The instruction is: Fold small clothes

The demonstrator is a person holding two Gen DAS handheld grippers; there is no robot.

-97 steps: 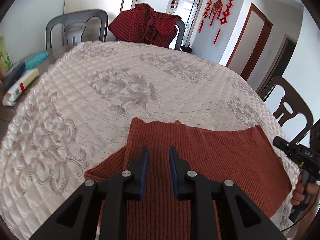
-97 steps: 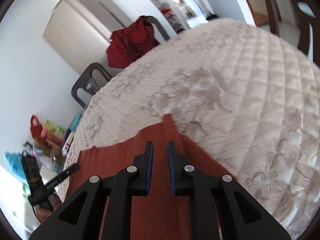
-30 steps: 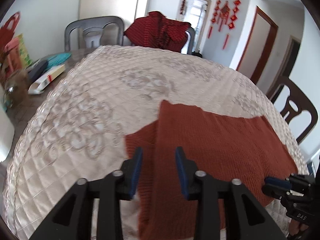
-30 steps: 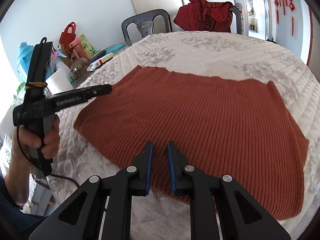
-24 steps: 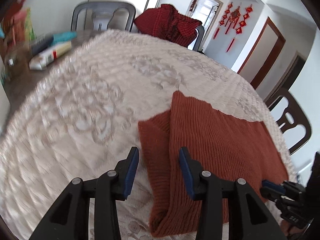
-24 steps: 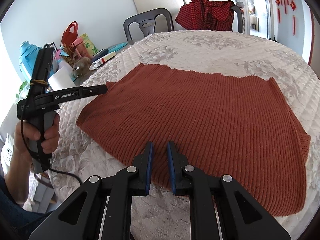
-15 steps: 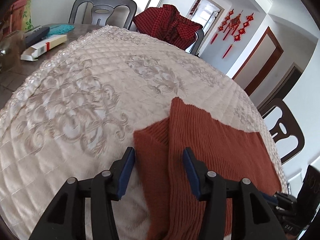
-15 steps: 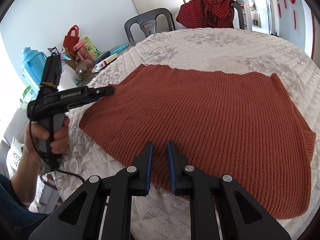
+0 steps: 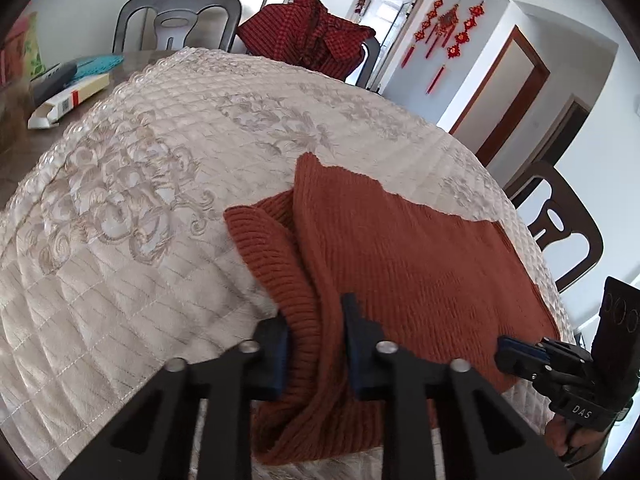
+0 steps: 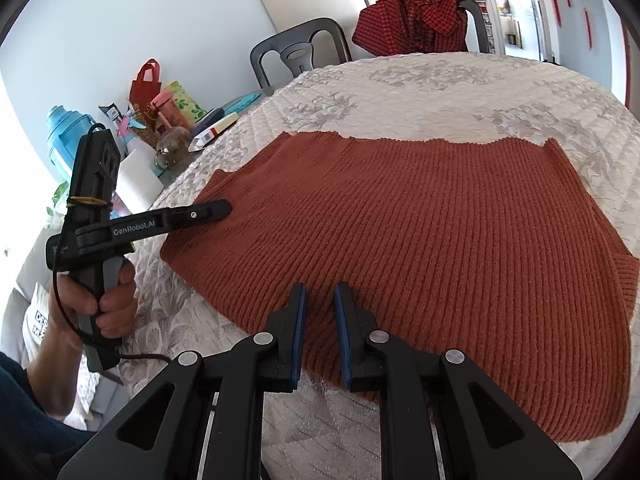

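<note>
Left edge of the bench (image 10: 168, 332): clutter of a blue jug (image 10: 64, 136), a red bag (image 10: 145, 86), a jar (image 10: 173, 151) and a white box (image 9: 68, 101). A quilted cloth (image 9: 120, 208) covers the rest of the bench top.

Near edge, left: the left gripper (image 9: 314, 344) straddles a bunched fold of the rust knit sweater (image 9: 400, 264). Its fingers (image 9: 354, 328) stand apart on either side of the fold; a firm grasp cannot be confirmed. In the right wrist view this gripper (image 10: 216, 210) lies over the sweater's (image 10: 420, 232) left edge, held by the left hand (image 10: 100, 304).

Centre to near right: the sweater lies spread flat, its hem at the near edge and one sleeve folded in at the left.

Near edge, right: the right gripper (image 10: 320, 332) sits over the hem, fingers (image 10: 298, 328) narrowly parted, nothing visibly pinched between them.

Far edge: a grey chair (image 9: 176, 20) and a red checked garment (image 9: 308, 36) draped on another chair.
</note>
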